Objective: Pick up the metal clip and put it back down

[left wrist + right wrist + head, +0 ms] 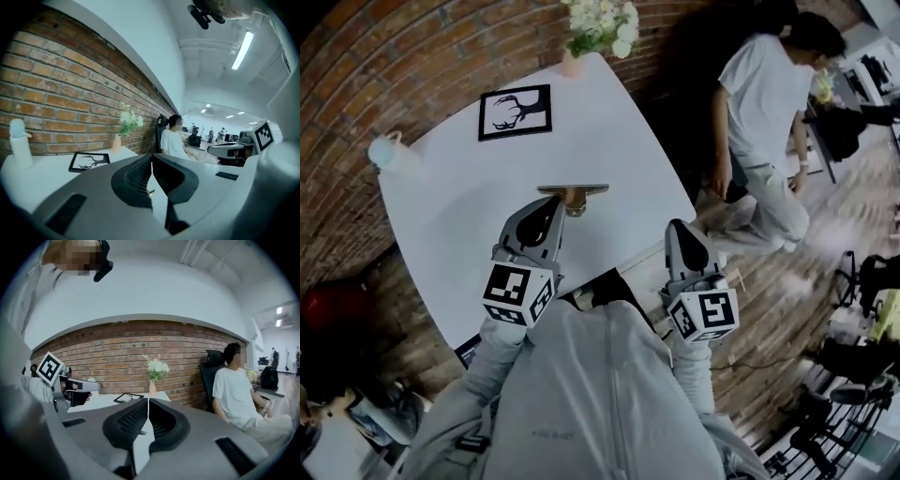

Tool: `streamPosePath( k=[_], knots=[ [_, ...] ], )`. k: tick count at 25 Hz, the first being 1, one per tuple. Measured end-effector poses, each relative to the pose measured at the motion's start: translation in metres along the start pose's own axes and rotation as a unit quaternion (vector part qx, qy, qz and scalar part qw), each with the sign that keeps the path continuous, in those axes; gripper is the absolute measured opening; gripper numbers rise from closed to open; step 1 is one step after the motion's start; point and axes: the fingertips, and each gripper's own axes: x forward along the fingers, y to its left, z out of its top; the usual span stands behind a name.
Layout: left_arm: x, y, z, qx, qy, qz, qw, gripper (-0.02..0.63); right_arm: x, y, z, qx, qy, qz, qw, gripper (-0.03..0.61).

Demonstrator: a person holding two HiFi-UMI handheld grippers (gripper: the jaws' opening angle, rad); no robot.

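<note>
Closest to you, your grey sleeves carry the two grippers side by side, each with its marker cube toward your chest. Your left gripper (555,208) sits at about 11 o'clock from your chest, above the white table (609,159). In the left gripper view its ribbed jaws are pressed together at the tips, with nothing clamped between them. Your right gripper (678,228) is at about 1 o'clock, near the table's near right edge. Its jaws are also closed tip to tip and empty, as the right gripper view shows.

The metal clip (573,194) lies on the tabletop just past the left gripper's tips, at about 1 o'clock from them. It is a brassy piece resting flat across your line of sight. You cannot tell from the head view whether the tips touch it. Neither gripper has hold of it.

Farther across the table, at 11 o'clock from the clip, a black picture frame (515,112) with an antler drawing lies flat. A pale bottle (384,150) stands at the table's left corner, at about 10 o'clock, well apart from the frame. At 12 o'clock, on the far edge against the brick wall (412,56), a small vase of white flowers (602,26) stands upright.

Beyond the table, at 2 o'clock, a person in a white shirt (764,94) sits above the wooden floor (825,234).
</note>
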Motion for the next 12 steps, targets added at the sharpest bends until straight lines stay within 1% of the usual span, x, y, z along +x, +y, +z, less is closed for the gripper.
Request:
streamPosePath(
  k=[3,6,9,12],
  knots=[
    [0.005,0.008,0.007,-0.012,-0.012,0.053,0.9985,0.031,0.032,-0.008,0.015,-0.02,0.0,0.061,0.998,0.025],
    [0.004,0.012,0.013,-0.02,-0.022,0.105,0.994,0.031,0.058,-0.011,0.027,-0.035,-0.002,0.121,0.992,0.025],
    [-0.006,0.018,0.013,-0.028,-0.028,0.16,0.9864,0.031,0.081,-0.005,0.033,-0.046,-0.006,0.176,0.983,0.025],
    [-0.02,0.025,0.014,-0.035,-0.035,0.217,0.975,0.031,0.101,0.006,0.038,-0.058,-0.009,0.23,0.972,0.025]
  ],
)
